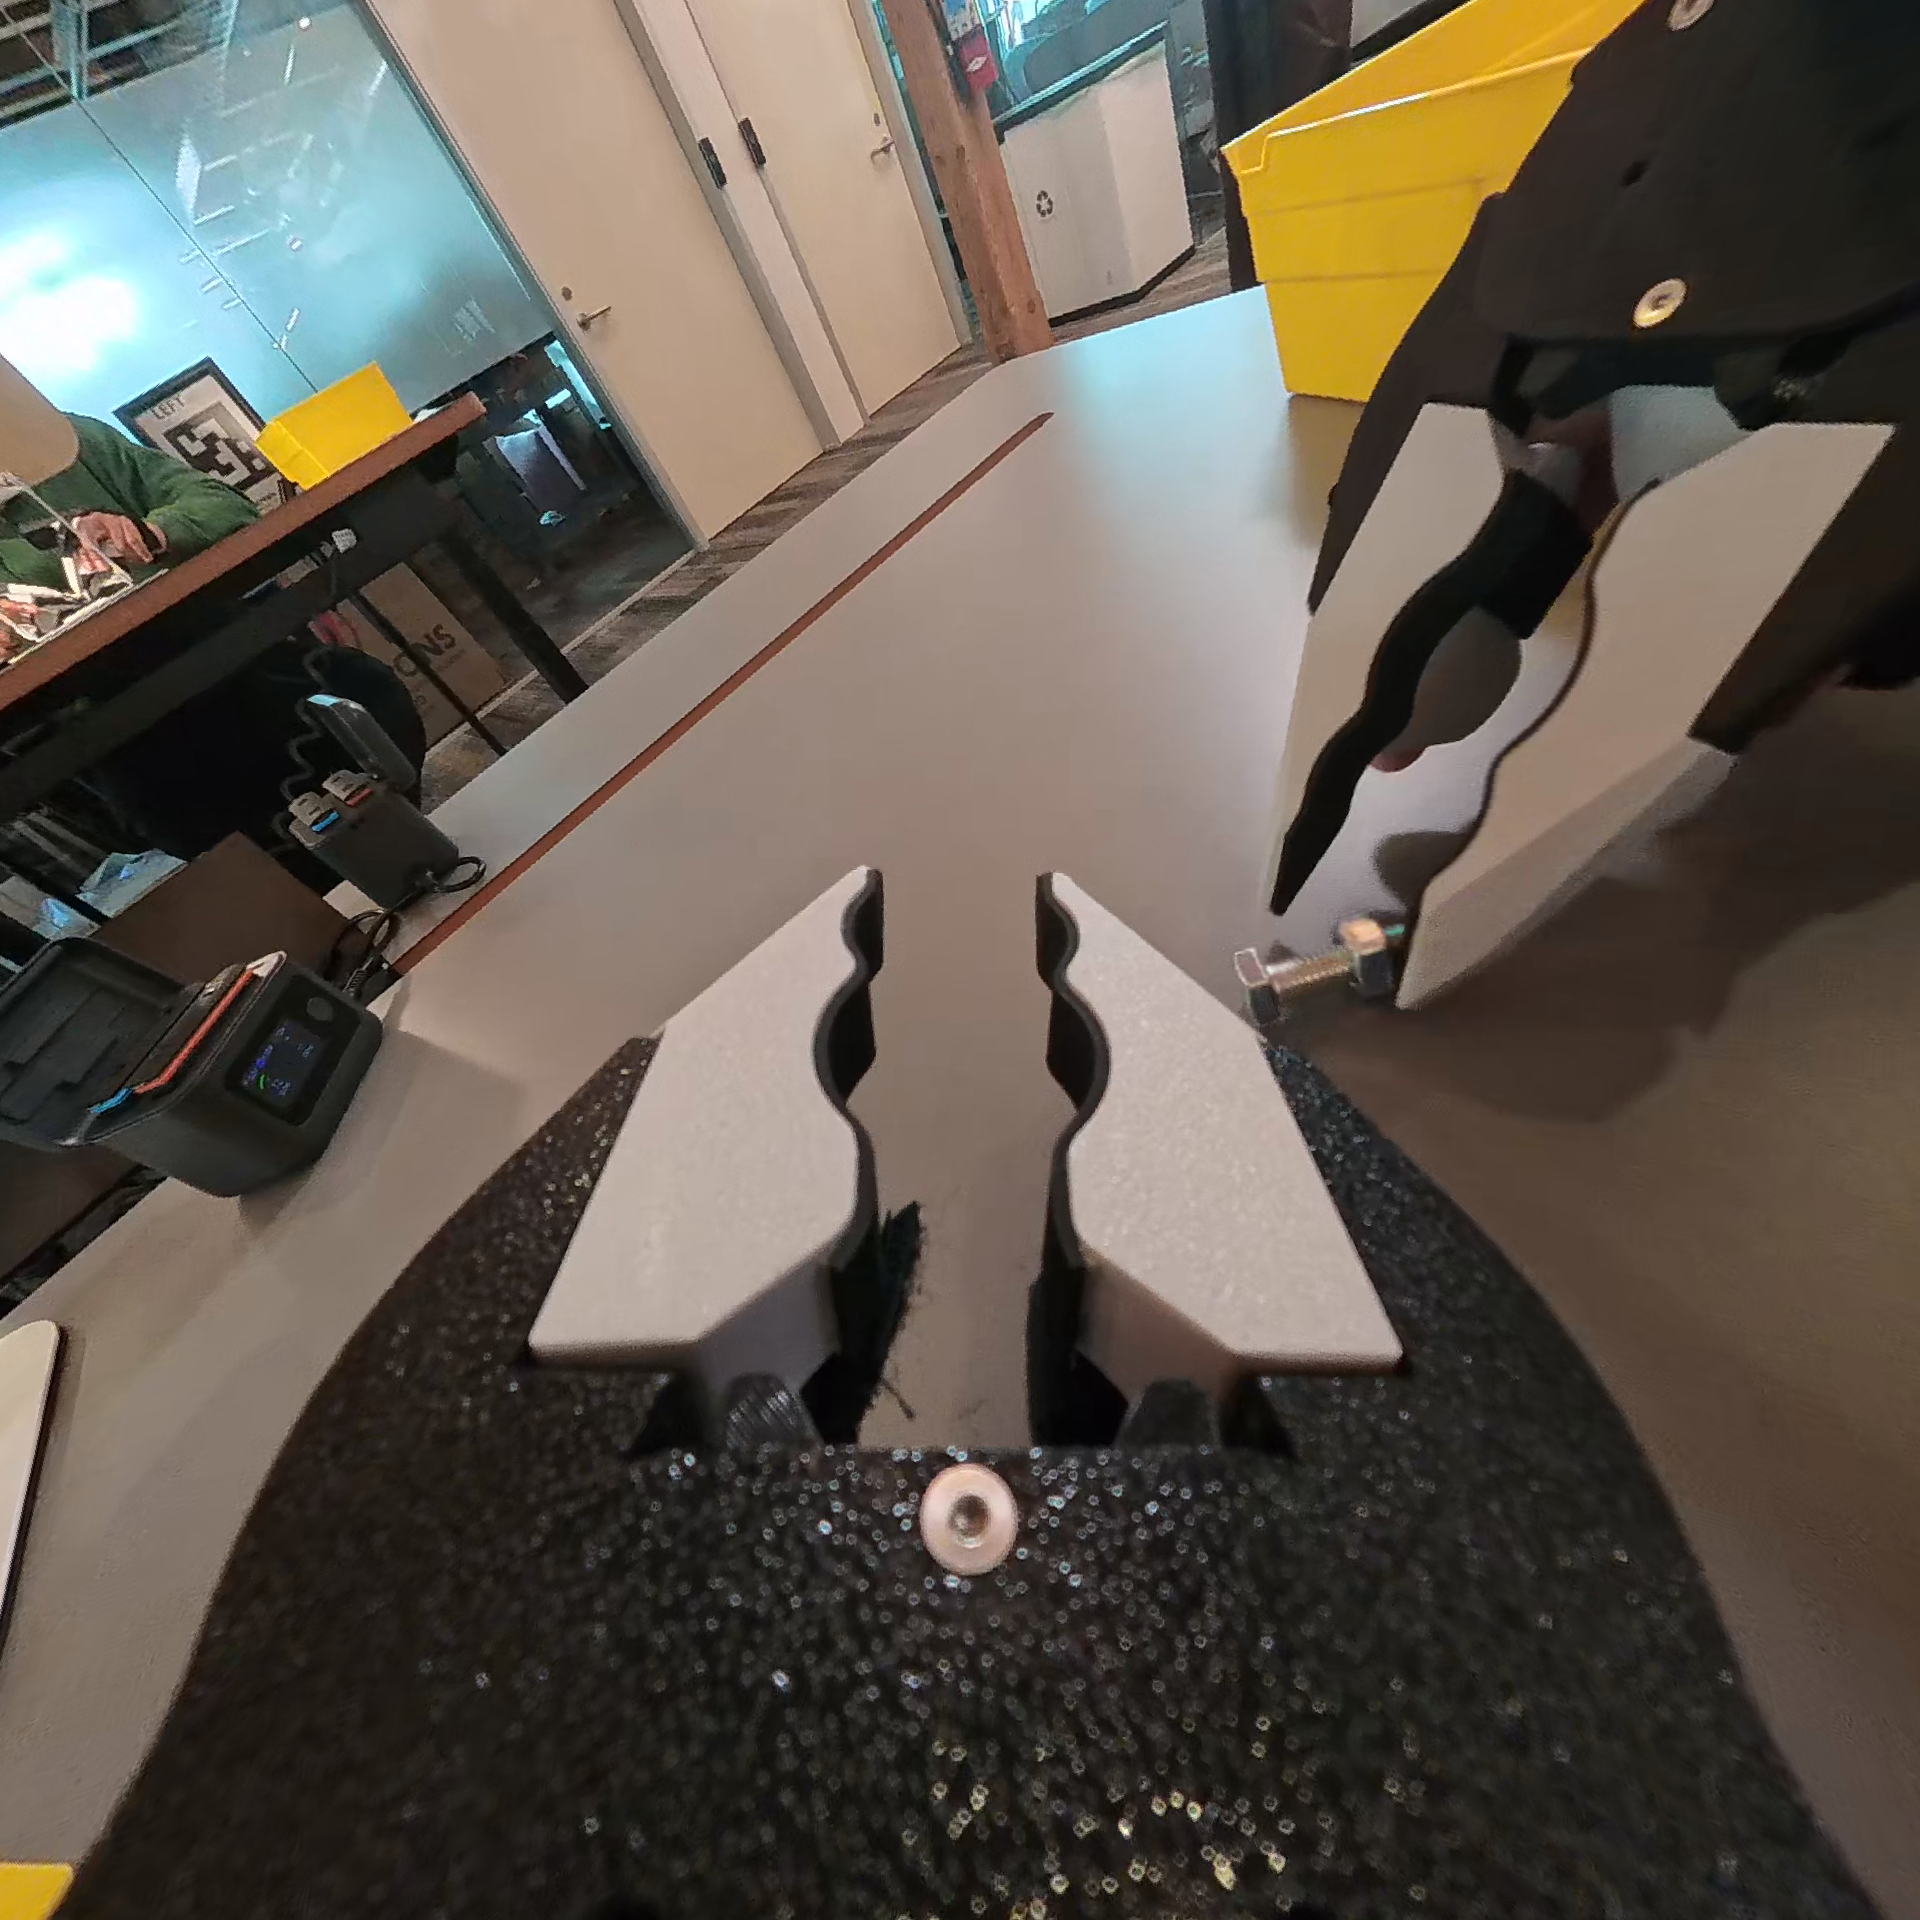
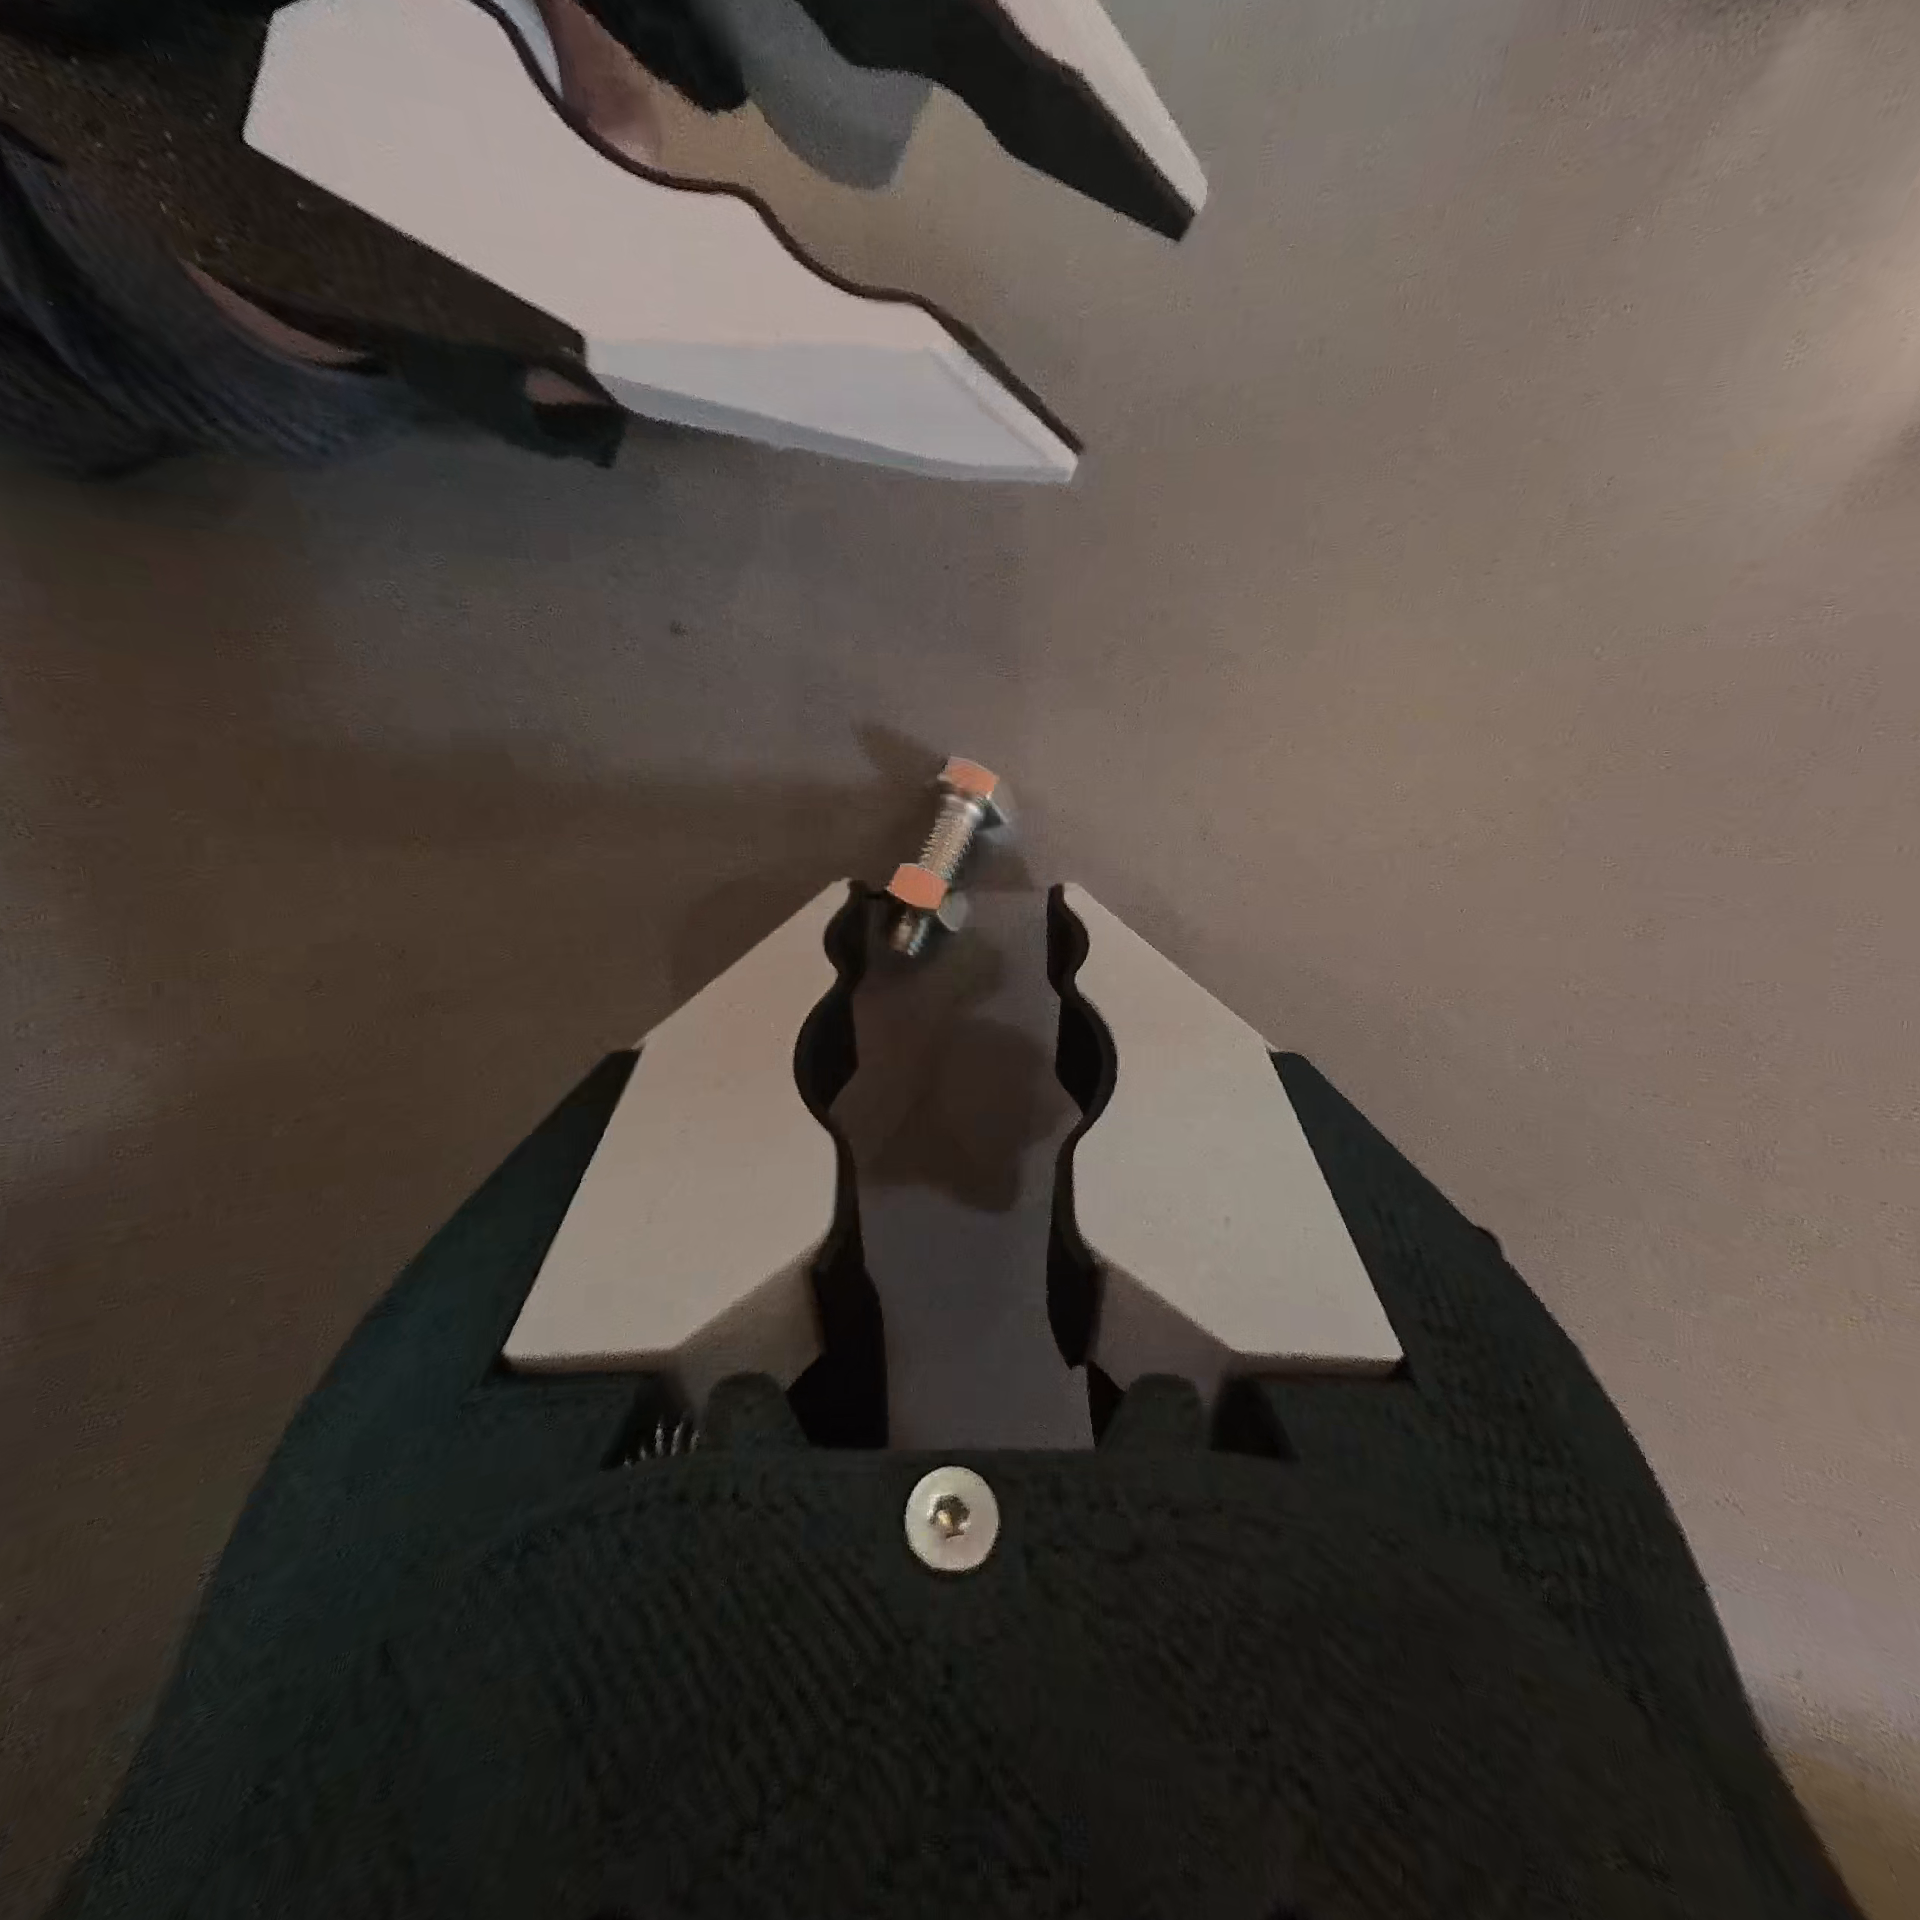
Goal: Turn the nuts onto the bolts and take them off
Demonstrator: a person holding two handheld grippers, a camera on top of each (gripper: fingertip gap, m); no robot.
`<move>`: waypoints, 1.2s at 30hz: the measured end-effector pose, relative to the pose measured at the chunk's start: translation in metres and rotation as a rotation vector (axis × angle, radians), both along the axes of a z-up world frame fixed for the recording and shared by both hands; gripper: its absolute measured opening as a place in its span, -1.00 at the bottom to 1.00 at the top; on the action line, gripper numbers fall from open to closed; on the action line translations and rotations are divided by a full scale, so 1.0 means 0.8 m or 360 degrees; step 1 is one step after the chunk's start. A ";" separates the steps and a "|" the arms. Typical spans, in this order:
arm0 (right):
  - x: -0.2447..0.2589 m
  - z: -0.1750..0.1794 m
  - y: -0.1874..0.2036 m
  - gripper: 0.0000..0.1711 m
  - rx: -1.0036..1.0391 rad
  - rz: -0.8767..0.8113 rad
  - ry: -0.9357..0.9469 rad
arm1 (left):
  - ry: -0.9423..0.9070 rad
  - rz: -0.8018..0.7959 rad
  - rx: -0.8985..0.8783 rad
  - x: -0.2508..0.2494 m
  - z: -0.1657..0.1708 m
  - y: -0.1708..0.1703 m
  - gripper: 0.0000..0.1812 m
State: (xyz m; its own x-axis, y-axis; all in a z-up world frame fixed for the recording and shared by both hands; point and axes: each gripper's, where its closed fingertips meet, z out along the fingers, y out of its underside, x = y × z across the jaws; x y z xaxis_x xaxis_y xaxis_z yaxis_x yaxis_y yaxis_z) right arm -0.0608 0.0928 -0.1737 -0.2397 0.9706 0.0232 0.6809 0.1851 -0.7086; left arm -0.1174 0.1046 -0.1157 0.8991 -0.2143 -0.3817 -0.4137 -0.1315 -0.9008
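A silver bolt (image 2: 953,836) lies on the grey table (image 2: 1455,727) with a nut (image 2: 920,902) threaded near its end. My right gripper (image 2: 954,894) is open and points down at it. The nut sits just between its fingertips, close to the left finger, and the bolt head points away. In the left wrist view the bolt (image 1: 1311,966) lies to the right of my left gripper (image 1: 956,904), under the right gripper (image 1: 1340,951). The left gripper is open and empty, low over the table. It also shows in the right wrist view (image 2: 1132,332), beyond the bolt.
A yellow bin (image 1: 1351,239) stands at the far right of the table. A dark grey case with a small screen (image 1: 208,1060) and a charger box (image 1: 374,831) sit near the table's left edge. A person in a green sleeve (image 1: 125,499) sits at another table. My hands' fingertips stand some 9 cm from each other.
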 end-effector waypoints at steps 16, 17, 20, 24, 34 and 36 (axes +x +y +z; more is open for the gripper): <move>0.002 0.009 0.009 -0.80 0.0042 0.0102 0.0116 | 0.0565 -0.0476 -0.0092 0.060 -0.026 -0.027 -0.47; 0.002 0.010 0.007 -0.80 0.0023 0.0109 0.0125 | 0.0628 -0.0493 -0.0130 0.064 -0.034 -0.027 -0.47; 0.000 0.014 0.003 -0.80 -0.0062 0.0121 0.0159 | 0.0768 -0.0477 -0.0236 0.065 -0.054 -0.024 -0.52; -0.004 0.031 -0.002 -0.80 -0.0110 0.0165 0.0291 | 0.0704 -0.0464 -0.0252 0.067 -0.054 -0.021 -0.56; 0.011 0.044 -0.030 -0.80 0.0075 0.0473 0.0392 | 0.0554 -0.0582 -0.0311 0.074 -0.060 -0.030 -0.74; 0.013 0.044 -0.032 -0.81 0.0101 0.0495 0.0398 | 0.0579 -0.0577 -0.0272 0.074 -0.058 -0.029 -0.79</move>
State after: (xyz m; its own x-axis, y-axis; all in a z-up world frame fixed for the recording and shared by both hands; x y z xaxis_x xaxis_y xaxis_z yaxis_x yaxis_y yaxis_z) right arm -0.0507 0.0669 -0.1383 -0.5014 0.8472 0.1754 0.3933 0.4038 -0.8260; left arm -0.0578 0.0816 -0.1617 0.5721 -0.5726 -0.5872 -0.7412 -0.0545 -0.6691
